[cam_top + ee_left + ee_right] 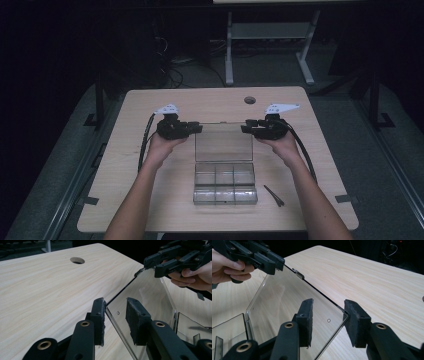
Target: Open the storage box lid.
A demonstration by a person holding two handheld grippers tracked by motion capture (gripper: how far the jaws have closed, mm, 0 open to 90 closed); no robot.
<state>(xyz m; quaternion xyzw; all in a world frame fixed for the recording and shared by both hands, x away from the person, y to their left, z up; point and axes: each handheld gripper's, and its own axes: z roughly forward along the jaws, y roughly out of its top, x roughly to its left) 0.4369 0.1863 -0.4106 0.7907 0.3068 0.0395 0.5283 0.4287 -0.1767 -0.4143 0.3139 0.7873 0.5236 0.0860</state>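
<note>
Clear plastic organiser box (224,189), centre-bottom of the high view, on pale wood table (150,210); base split into compartments, approx. two rows of three. Hinged lid (223,142) is swung back from the base, its free edge toward the top of the frame. Left tool (196,128) sits at the lid's upper-left corner, right tool (247,129) at the upper-right corner; each held in a hand, forearms entering from the bottom edge.

Left gripper view: left tool (116,315) w/ lid corner (140,297) between its two pads; jaws apart, left pad right at the lid edge, right pad standing off the pane, so no clamp. Right tool (142,270) in the upper right of this frame, tips at the lid's far corner.

Right gripper view: right tool (329,317) w/ lid corner (287,297) between the pads; jaws apart, gap visible on both sides of the pane, no clamp. Left tool (280,266) in the upper left, at the opposite corner near a small metal latch (298,273).

Other items: dark slim tweezer-like object (274,195) lower right of the box, apart from it; round cable hole (250,100) near the table's top edge.
</note>
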